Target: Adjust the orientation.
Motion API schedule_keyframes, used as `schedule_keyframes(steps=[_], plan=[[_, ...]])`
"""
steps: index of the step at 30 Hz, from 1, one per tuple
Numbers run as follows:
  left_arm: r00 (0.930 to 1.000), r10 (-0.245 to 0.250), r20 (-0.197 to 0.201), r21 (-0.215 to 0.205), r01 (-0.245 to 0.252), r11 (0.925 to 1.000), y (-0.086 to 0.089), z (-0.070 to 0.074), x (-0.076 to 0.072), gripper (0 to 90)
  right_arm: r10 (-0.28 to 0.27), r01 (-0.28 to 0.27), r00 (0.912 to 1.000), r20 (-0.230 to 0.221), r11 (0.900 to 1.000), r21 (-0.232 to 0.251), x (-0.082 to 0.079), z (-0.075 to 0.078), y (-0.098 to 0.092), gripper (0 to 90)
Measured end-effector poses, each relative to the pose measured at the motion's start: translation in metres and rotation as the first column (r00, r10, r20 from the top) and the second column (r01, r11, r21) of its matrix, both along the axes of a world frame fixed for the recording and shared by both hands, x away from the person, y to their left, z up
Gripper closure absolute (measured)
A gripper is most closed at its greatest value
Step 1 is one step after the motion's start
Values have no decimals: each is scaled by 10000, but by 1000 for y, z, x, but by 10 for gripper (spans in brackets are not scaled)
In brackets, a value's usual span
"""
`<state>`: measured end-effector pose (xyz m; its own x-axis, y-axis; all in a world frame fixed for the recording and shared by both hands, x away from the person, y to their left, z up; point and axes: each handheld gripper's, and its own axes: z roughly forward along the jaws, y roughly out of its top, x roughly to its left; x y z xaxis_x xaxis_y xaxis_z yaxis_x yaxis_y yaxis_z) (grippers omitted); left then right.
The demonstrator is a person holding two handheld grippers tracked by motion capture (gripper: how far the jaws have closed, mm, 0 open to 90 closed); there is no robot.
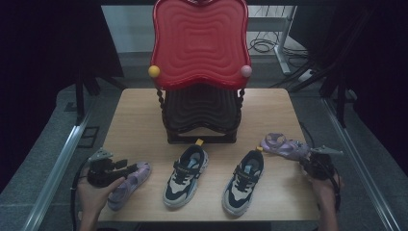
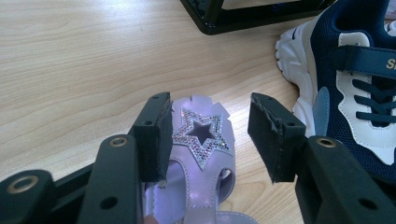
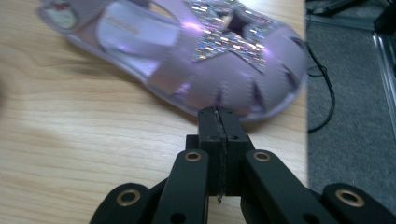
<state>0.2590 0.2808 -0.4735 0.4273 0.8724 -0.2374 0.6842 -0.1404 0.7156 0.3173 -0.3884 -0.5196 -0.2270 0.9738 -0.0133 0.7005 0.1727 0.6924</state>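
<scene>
The left hand-held gripper (image 2: 208, 135) has its jaws apart around the toe of a lilac star-decorated sandal (image 2: 201, 154) on the wooden surface (image 2: 70, 70). The right hand-held gripper (image 3: 218, 122), jaws together, is just beside the second lilac sandal (image 3: 187, 56).

free: bare table (image 1: 139, 110) left of rack (image 1: 201, 118) | blocked: sneakers (image 1: 185, 175) mid-front

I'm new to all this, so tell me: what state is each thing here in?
Left tongs: open, straddling left purple sandal.
Right tongs: shut, empty, beside right purple sandal.
Two navy sneakers: upright, straps fastened.
Red rack: standing, bare.
</scene>
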Motion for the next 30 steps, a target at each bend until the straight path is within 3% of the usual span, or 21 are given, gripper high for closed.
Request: schedule_keyframes(steps=[9,17,30], plan=[[10000,39,5,-7,-39,10000,2,1,-1,500,-258,258,9996,-127,9997,-36,5,-1,-4,900],[10000,88,-18,-38,-88,10000,3,1,-1,500,-388,371,9988,-292,9977,-564,17,-2,-1,900],[10000,68,-52,-10,-69,10000,3,0,0,500,-419,380,9975,-573,9970,-681,28,1,-3,900]])
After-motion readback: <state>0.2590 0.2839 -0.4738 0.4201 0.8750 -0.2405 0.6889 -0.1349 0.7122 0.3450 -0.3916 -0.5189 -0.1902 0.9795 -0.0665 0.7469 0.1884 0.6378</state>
